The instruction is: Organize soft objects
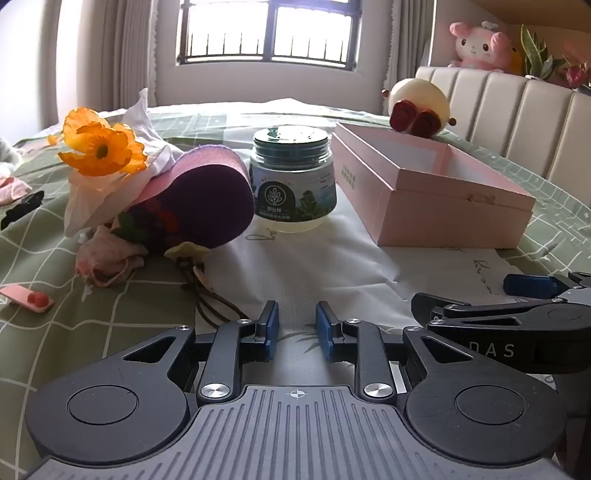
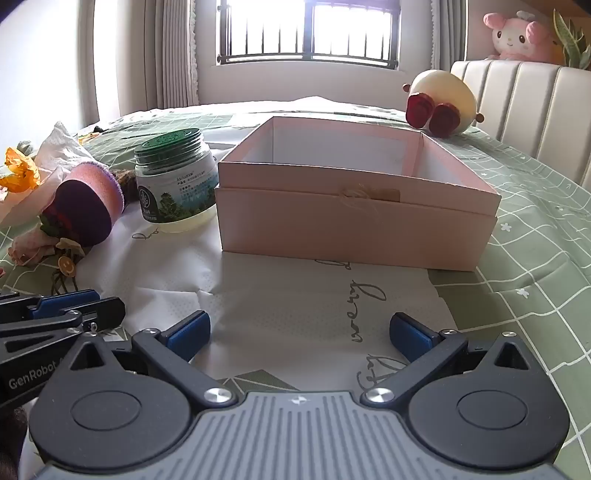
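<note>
Box (image 2: 354, 225) interior shows bare only in right view; left gripper (image 1: 297, 328) narrowly parted, right gripper (image 2: 299, 332) wide, both empty; green bedspread (image 2: 535, 266), window (image 2: 310, 33) top centre.

This is a home bedroom: a bed (image 2: 535, 236) with a green grid-patterned sheet, a padded cream headboard (image 2: 524, 96), a pink plush bunny (image 2: 515, 35) above it, and a curtained, barred window (image 2: 310, 33).
</note>
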{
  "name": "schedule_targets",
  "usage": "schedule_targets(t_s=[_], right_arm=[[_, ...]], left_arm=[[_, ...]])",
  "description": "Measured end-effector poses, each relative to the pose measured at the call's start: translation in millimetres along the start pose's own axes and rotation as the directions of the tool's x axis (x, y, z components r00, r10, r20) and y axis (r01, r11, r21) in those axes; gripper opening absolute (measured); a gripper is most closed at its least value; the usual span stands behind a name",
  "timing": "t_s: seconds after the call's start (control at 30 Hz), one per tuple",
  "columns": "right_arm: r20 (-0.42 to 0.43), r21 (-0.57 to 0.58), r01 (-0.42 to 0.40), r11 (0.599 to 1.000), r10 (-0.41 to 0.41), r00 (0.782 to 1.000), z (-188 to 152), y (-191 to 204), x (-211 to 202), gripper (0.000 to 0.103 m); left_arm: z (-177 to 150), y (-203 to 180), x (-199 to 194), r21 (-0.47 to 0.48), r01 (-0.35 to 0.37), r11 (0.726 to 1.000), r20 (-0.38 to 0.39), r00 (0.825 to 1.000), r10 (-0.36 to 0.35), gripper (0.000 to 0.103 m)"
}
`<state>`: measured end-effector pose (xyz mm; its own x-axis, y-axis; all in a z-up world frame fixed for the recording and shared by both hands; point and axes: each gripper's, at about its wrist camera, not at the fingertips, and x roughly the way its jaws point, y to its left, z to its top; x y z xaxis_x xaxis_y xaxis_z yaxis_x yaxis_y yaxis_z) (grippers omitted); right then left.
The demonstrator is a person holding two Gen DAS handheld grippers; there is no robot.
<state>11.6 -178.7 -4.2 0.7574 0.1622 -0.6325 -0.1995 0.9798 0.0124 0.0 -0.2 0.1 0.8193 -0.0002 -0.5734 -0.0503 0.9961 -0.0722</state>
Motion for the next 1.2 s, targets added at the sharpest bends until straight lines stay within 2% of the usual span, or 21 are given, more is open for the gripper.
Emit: schedule_targets(t_s=[1.2], right_arm=[[0.001,0.005,-0.004,1.000,0.004,1.000,0.6,0.1,-0.2,0.103]], left_arm=[[0.4,-0.6,-1.1,0.011,-0.011,1.000,0.009,1.000,0.011,0.027]])
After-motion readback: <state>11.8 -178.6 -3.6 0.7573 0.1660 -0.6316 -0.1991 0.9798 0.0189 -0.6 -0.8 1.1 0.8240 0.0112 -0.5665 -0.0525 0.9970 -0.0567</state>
